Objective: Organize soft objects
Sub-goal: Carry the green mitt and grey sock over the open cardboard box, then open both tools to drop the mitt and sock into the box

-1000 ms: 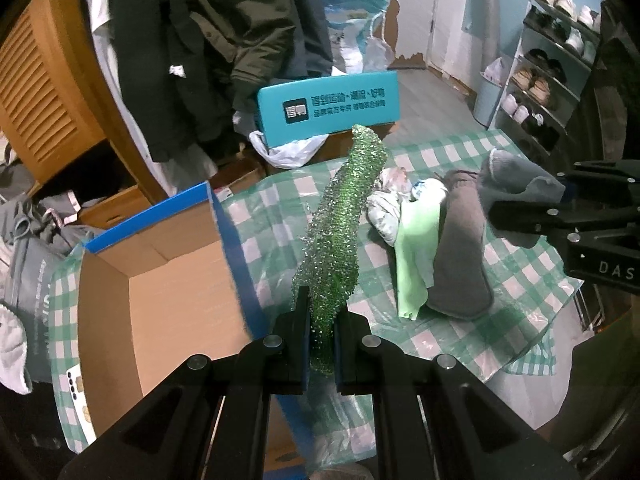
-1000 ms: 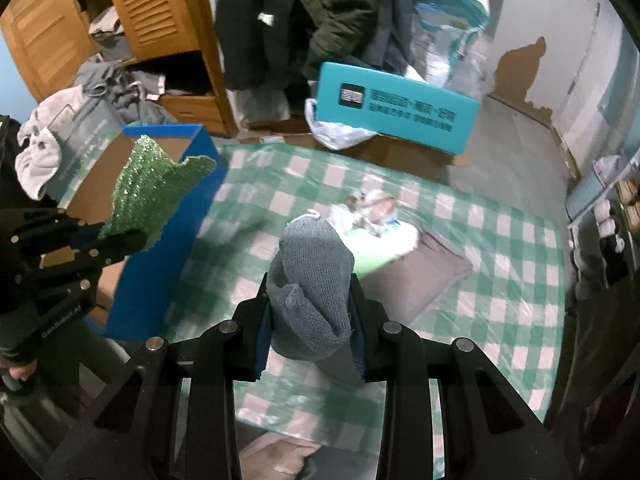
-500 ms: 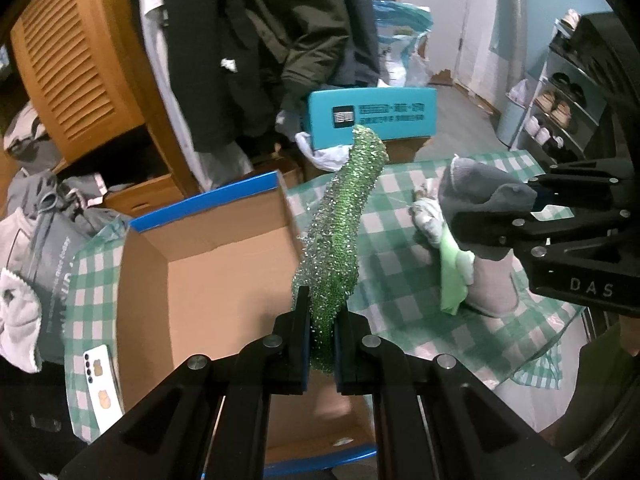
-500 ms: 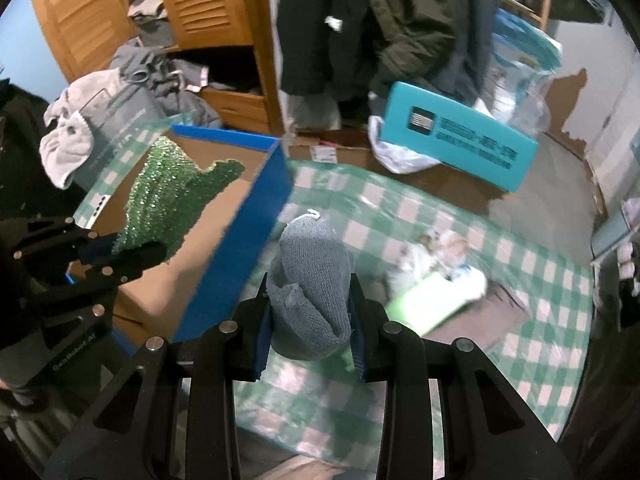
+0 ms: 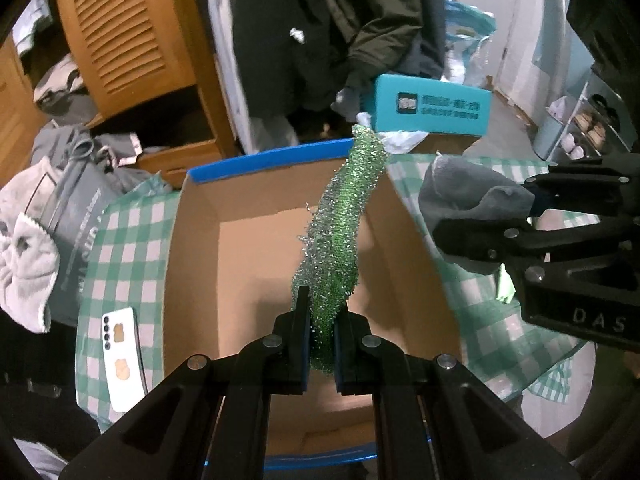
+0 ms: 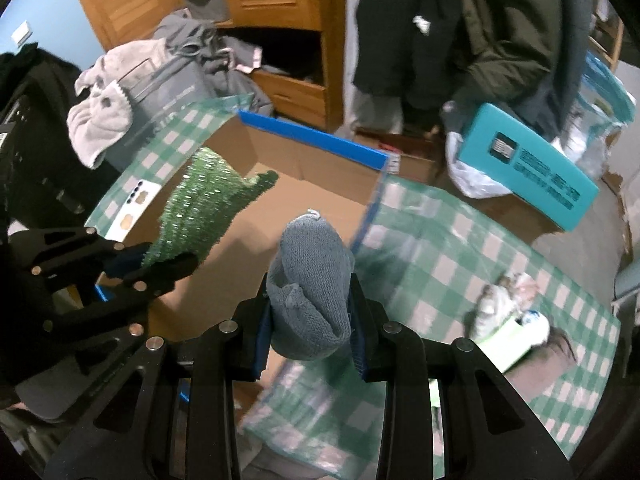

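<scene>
My left gripper (image 5: 321,340) is shut on a sparkly green cloth (image 5: 340,236) and holds it above the open cardboard box (image 5: 256,264) with a blue rim. The cloth also shows in the right wrist view (image 6: 200,208), over the box (image 6: 304,196). My right gripper (image 6: 310,320) is shut on a grey knitted sock (image 6: 310,280), at the box's right edge; it shows in the left wrist view (image 5: 468,204). More soft items (image 6: 512,320) lie on the green checked tablecloth (image 6: 460,248) to the right.
A white phone (image 5: 122,356) lies on the cloth left of the box. A teal box (image 5: 428,106) stands behind the table. A wooden cabinet (image 5: 132,40), hanging dark coats (image 5: 352,20) and a grey bag with a towel (image 6: 132,92) crowd the back and left.
Both grippers have moved left from over the tablecloth pile to the cardboard box, still holding the green cloth and the grey sock.
</scene>
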The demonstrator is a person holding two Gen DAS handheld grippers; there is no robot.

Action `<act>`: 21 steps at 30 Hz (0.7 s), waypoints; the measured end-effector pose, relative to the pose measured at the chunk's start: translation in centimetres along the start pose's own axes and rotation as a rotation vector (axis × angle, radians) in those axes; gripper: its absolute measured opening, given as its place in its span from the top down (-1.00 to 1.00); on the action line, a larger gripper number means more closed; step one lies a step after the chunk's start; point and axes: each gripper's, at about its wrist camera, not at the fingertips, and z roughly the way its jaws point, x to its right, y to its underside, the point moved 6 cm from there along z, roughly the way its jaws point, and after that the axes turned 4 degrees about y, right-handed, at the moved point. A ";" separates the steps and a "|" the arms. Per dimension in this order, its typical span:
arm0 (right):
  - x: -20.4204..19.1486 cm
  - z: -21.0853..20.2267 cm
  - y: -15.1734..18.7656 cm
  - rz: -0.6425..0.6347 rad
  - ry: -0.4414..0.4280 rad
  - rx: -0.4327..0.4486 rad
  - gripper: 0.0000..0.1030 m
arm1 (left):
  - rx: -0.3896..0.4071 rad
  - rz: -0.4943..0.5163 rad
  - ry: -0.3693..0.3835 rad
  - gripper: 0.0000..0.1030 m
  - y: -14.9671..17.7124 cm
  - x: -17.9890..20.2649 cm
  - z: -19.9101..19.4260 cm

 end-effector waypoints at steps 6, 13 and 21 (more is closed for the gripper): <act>-2.6 1.9 -0.5 -0.033 -0.015 -0.035 0.38 | -0.023 -0.032 -0.021 0.83 0.9 -2.1 0.6; -3.9 3.4 -0.5 -0.041 -0.037 -0.073 0.38 | -0.046 -0.036 -0.036 0.83 1.6 -2.9 1.2; -4.0 4.0 -0.5 -0.039 -0.042 -0.087 0.13 | -0.049 -0.045 -0.048 0.16 1.5 -3.4 1.4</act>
